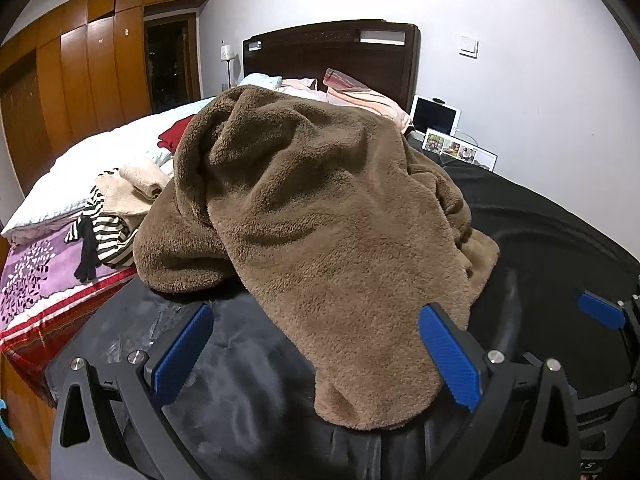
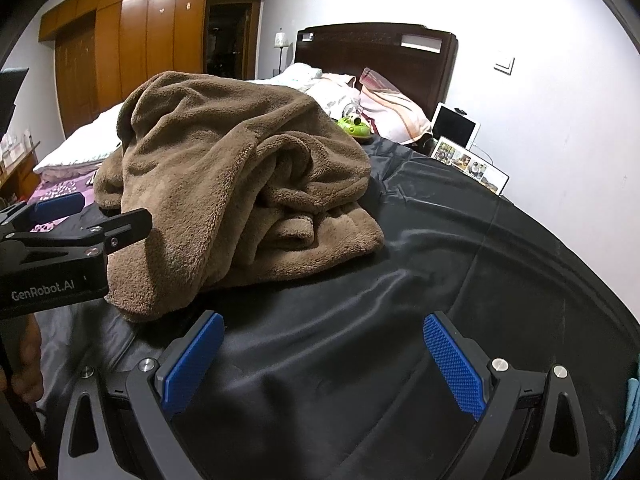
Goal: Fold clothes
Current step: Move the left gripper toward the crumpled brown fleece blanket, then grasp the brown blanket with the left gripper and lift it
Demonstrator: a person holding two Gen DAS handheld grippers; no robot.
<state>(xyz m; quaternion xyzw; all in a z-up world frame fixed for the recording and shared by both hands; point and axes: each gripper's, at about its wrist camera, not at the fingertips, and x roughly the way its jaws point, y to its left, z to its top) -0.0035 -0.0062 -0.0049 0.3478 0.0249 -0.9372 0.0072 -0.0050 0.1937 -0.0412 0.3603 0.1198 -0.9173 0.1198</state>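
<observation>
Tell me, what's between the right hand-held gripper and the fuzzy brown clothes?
Only bare black sheet. In the right wrist view, the right hand-held gripper hangs open over it, with the brown fleece garment heaped farther back and to the left.

Open black sheet [image 2: 460, 248] right of the heaped brown fleece garment [image 2: 224, 184]: clear passage there, up to the photo frame [image 2: 472, 164] and tablet [image 2: 456, 126] by the wall. Left side crowded: striped top [image 1: 104, 232] and cream knit [image 1: 132, 188] piled just beside the fleece, red garment [image 1: 174, 134] behind. Green toy [image 2: 354, 126] behind the heap, possibly touching it. Fleece edge draped between the wide-spread left gripper [image 1: 316, 354] pads; right gripper [image 2: 324, 364] over bare sheet.
</observation>
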